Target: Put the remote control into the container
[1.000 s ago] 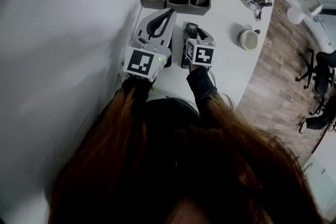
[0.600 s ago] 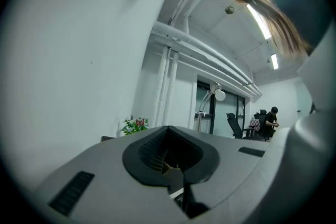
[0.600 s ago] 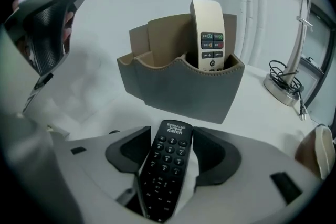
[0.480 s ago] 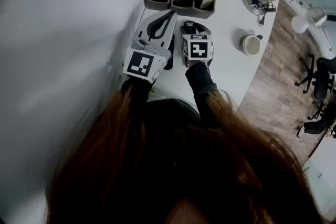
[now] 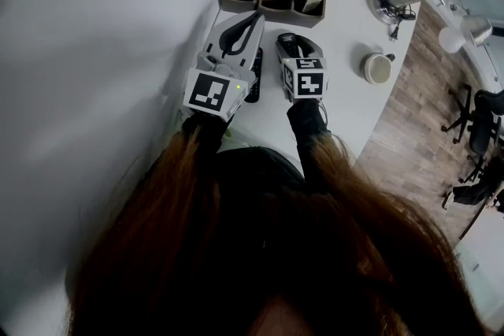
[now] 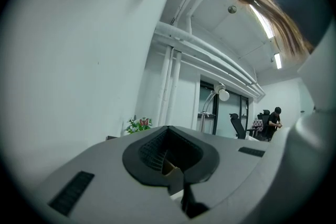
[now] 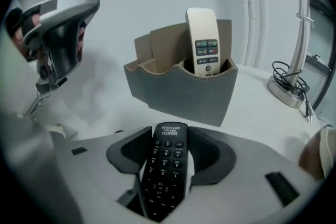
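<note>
Over a white table (image 5: 346, 102): grips black remote control (image 7: 167, 152) in right gripper (image 7: 170, 160), short of grey three-pocket container (image 7: 184, 93) at 12 o'clock. Holds left gripper (image 6: 170, 165) closed, empty. Probably carrying; next needs upending over a free pocket.

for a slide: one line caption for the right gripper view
Right gripper holds a black remote control before a grey container holding a white remote.
</note>
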